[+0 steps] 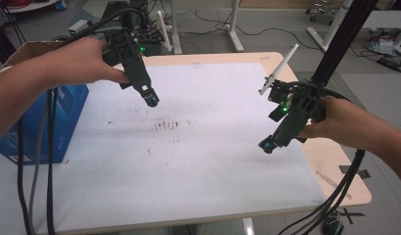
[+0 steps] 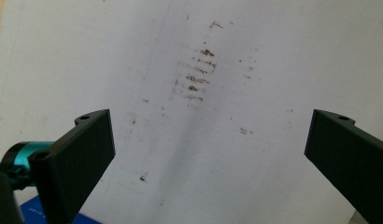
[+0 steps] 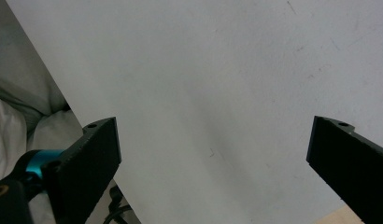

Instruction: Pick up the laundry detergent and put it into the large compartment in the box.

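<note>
A person holds a black gripper in each hand above a white board [image 1: 208, 161] that covers the table. My left gripper [image 1: 150, 98] hangs over the board's far left part, pointing down at a patch of brown marks [image 1: 165, 124]. Its own view shows both jaws spread wide with nothing between them, my left gripper [image 2: 210, 140] facing the brown marks [image 2: 199, 74]. My right gripper [image 1: 267, 145] hovers near the board's right edge. Its jaws are wide apart too, my right gripper [image 3: 213, 149] over bare white board [image 3: 217, 79].
A blue box [image 1: 66, 117] stands off the board's left edge beside a cardboard box [image 1: 27, 51]. Black cables [image 1: 37, 186] trail down at the left, more cables [image 1: 335, 200] at the right. The wooden table edge [image 1: 350, 181] shows at the right.
</note>
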`<state>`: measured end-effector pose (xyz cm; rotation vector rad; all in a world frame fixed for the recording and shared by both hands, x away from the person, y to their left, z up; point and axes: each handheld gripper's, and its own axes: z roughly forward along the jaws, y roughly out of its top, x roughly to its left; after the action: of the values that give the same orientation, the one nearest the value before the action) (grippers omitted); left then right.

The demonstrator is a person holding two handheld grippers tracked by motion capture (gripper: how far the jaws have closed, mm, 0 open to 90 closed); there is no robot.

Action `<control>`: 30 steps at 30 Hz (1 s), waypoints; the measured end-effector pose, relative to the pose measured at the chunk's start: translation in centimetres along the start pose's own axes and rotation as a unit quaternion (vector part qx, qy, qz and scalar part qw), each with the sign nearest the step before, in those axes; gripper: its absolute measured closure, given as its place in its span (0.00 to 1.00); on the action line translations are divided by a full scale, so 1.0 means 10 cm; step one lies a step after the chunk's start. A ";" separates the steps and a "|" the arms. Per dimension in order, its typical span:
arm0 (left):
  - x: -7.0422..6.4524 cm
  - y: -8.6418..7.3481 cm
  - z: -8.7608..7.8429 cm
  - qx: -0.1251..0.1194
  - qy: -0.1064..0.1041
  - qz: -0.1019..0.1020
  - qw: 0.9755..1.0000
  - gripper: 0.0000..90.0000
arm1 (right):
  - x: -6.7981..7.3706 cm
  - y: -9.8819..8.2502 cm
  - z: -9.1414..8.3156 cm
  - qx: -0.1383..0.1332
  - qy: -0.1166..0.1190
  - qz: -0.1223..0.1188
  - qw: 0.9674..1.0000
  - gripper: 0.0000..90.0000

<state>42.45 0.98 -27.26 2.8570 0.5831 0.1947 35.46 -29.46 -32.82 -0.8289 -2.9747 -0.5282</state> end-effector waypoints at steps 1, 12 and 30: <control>0.00 0.00 0.01 0.001 -0.001 -0.001 1.000 0.02 | 0.00 0.00 0.00 0.001 0.000 0.000 1.000 0.02; -0.04 0.00 0.08 -0.005 -0.002 0.002 1.000 0.02 | 0.01 0.00 0.01 0.000 0.000 0.001 1.000 0.02; -0.04 -0.04 0.12 -0.005 -0.007 -0.002 1.000 0.02 | 0.02 -0.01 0.02 -0.003 0.001 -0.001 1.000 0.02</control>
<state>42.09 0.96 -28.56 2.8447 0.5837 0.1771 35.28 -29.34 -33.03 -0.8239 -2.9737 -0.5374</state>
